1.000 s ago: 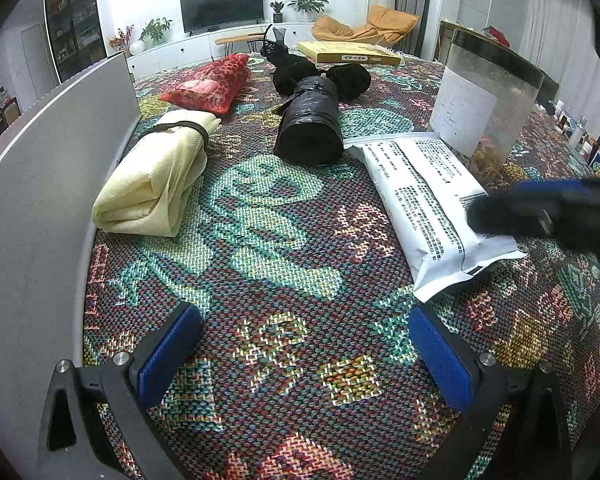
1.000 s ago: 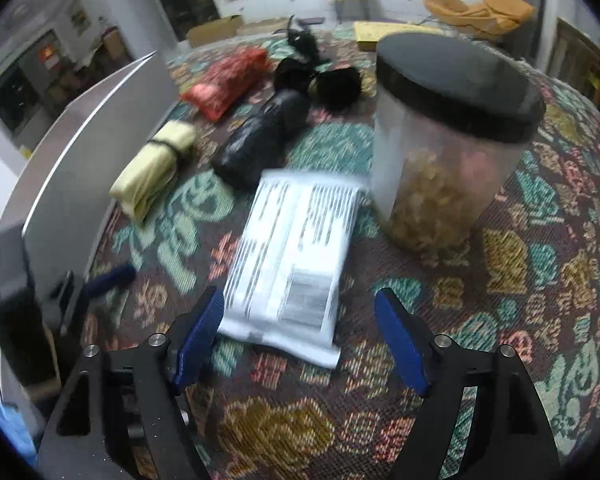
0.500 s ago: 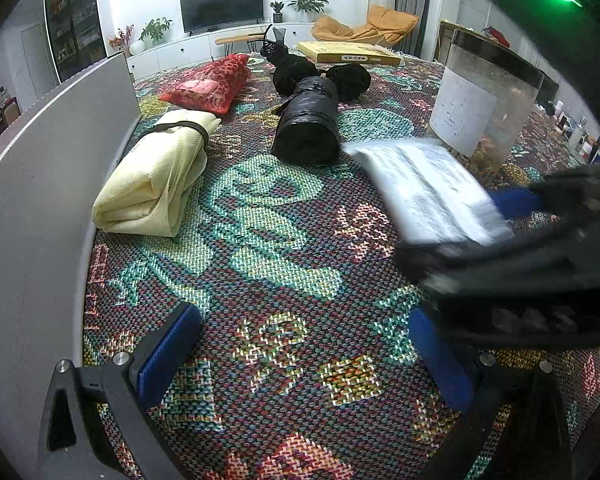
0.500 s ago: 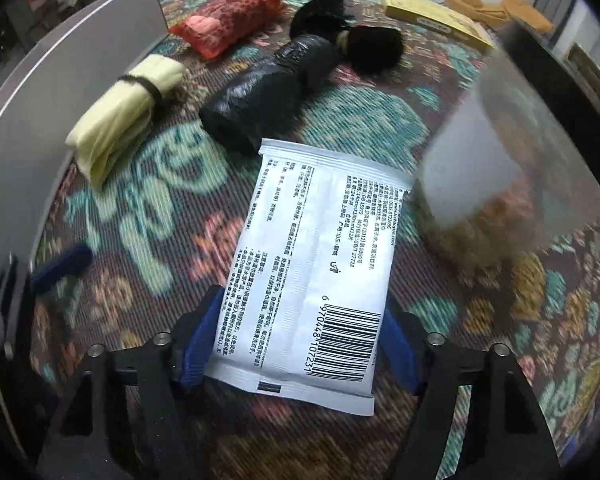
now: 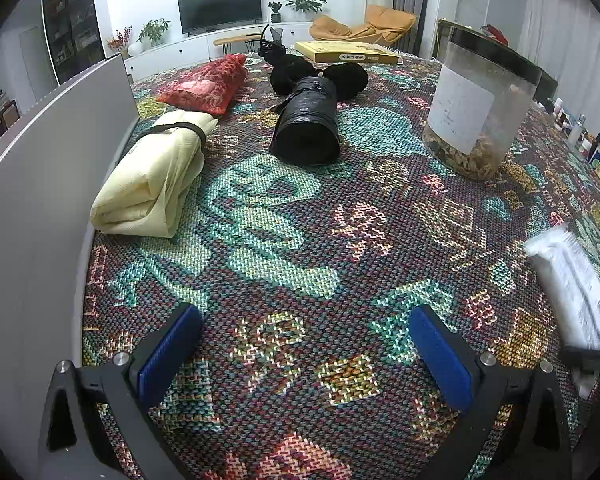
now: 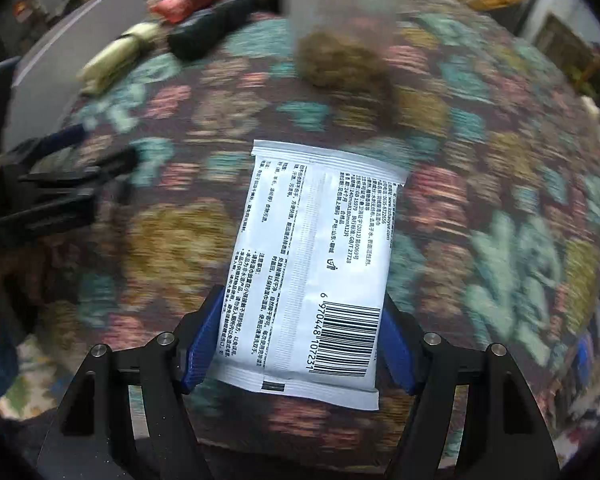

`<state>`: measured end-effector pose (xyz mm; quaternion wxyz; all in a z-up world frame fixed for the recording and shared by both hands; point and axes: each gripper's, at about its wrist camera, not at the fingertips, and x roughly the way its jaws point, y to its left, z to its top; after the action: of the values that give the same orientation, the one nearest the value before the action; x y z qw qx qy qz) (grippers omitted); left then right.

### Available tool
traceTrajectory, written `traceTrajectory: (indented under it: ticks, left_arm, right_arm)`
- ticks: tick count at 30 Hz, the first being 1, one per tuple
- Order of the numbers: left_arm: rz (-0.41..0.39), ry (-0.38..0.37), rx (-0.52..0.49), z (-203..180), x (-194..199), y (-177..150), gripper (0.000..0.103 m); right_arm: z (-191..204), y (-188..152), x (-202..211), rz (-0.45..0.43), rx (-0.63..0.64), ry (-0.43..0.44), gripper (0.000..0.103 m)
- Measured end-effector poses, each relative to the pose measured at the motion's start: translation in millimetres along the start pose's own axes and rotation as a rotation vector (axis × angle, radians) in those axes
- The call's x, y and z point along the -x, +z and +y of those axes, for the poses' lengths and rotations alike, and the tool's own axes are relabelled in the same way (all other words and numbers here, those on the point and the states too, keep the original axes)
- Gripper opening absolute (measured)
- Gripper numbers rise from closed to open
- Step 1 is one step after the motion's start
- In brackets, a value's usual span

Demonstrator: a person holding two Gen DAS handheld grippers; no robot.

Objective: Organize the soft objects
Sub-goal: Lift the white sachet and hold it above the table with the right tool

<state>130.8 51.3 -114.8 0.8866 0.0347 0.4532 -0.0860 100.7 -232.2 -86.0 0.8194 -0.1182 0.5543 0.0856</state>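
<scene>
Fingers of the right gripper (image 6: 296, 344) are closed from both sides on the flat white plastic pouch printed with black text and a barcode (image 6: 312, 272); the blue pads (image 6: 202, 344) are pressed against its two long edges near the barcode end, and the jaws have just been closing onto it. The pouch's long axis runs straight out from between these fingers, so most of its length projects forward past the tips, with the sealed far end well ahead and the near end just behind the pads. It appears to be lifted clear of the woven patterned cloth on the table (image 5: 300, 240), though the blur leaves that uncertain.

Fingers of the left gripper (image 5: 304, 356) stand wide apart with nothing between them, poised above bare cloth. In the left wrist view the pouch (image 5: 572, 292) is seen blurred, far off to the right of those fingers, so the right hand alone is placed to carry it.

Ahead and to the left of the left fingers lie the folded pale-yellow cloth bound with a dark band (image 5: 156, 176), the roll of black plastic bags (image 5: 308, 124) and the red patterned fabric pouch (image 5: 208, 84), near one another. Any set-down is judged to turn on swinging the pouch's projecting length to lie alongside these.
</scene>
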Motion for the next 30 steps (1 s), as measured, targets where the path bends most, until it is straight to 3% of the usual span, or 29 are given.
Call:
traceTrajectory:
  ticks: [3, 5, 12, 18, 22, 30]
  left_arm:
    - [0.000, 0.000, 0.000, 0.1, 0.0, 0.0, 0.103]
    - [0.000, 0.000, 0.000, 0.4, -0.1, -0.1, 0.103]
    - [0.000, 0.000, 0.000, 0.3, -0.2, -0.1, 0.103]
    - [0.000, -0.001, 0.000, 0.0, -0.1, -0.1, 0.103]
    - [0.000, -0.001, 0.000, 0.2, -0.1, -0.2, 0.103]
    - [0.000, -0.001, 0.000, -0.1, -0.1, -0.1, 0.103]
  right_arm:
    - [-26.0, 5.1, -3.0, -0.061, -0.097, -0.034, 0.073]
    - [-34.8, 22.8, -9.7, -0.109, -0.131, -0.091, 0.073]
    - [-77.5, 86.1, -37.1, -0.270, -0.304, -0.122, 0.072]
    - [-80.0, 105.2, -45.4, -0.324, -0.293, -0.152, 0.075]
    - [-88.2, 106.2, -51.1, -0.315, -0.313, -0.163, 0.082]
    - [-87.2, 105.3, -49.7, -0.314, -0.316, -0.171, 0.084]
